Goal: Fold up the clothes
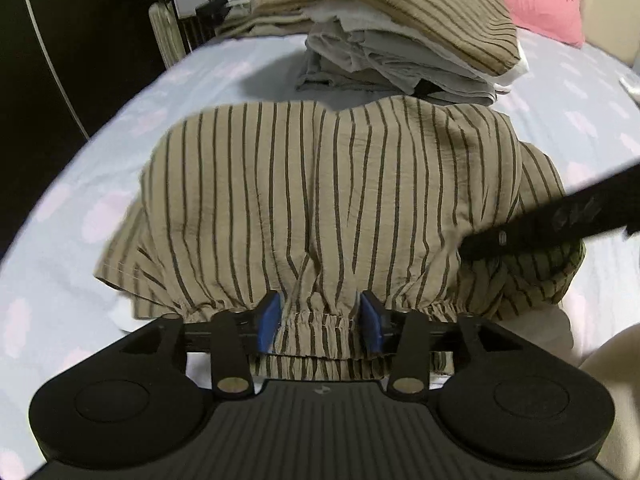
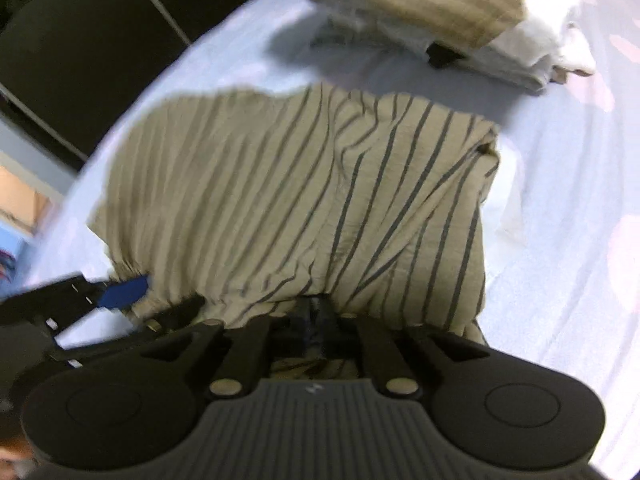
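A beige garment with dark stripes [image 1: 320,200] lies bunched on the bed, its elastic waistband nearest me. My left gripper [image 1: 320,318] has its blue pads on either side of a gathered piece of that waistband and is shut on it. In the right wrist view the same garment [image 2: 300,200] drapes over my right gripper [image 2: 318,320], so its fingertips are hidden under the cloth edge. The right gripper shows as a blurred black bar [image 1: 540,228] resting on the garment's right side. One blue pad [image 2: 124,292] of the left gripper shows at the garment's left edge.
A stack of folded clothes [image 1: 400,40] topped by a striped piece sits just beyond the garment. The light blue sheet [image 1: 100,160] with pale pink patches covers the bed. A pink pillow [image 1: 536,4] lies at the far right; a radiator [image 1: 168,28] and dark doors stand left.
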